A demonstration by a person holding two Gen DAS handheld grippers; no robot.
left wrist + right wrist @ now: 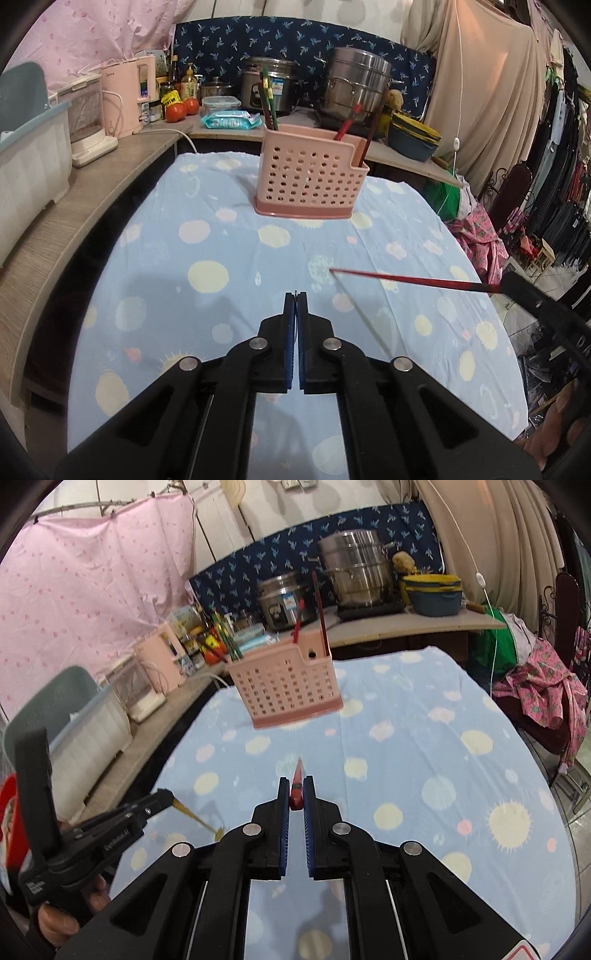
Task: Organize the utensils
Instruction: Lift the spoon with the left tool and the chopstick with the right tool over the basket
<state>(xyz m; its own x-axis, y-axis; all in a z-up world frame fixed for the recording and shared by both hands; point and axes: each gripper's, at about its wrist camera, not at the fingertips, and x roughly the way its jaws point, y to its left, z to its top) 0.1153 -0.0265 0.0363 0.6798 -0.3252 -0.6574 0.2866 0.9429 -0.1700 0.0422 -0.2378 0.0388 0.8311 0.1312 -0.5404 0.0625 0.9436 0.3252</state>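
A pink perforated utensil holder (310,177) stands at the far end of the blue spotted tablecloth (207,258); it also shows in the right wrist view (286,686). It holds green chopsticks (269,99) and red chopsticks (347,123). My right gripper (296,786) is shut on a red chopstick (297,775) that points toward the holder; the chopstick (406,280) hangs above the cloth. My left gripper (296,295) is shut, and the right wrist view shows a thin golden stick (195,818) pinched in its tip (168,798), tilted down toward the cloth.
A counter (110,177) along the left carries a white tub (29,166), a pink kettle (127,96), tomatoes and bottles. Steel pots (354,85) and a rice cooker (269,85) stand behind the holder. Clothes and a chair (546,686) lie past the table's right edge.
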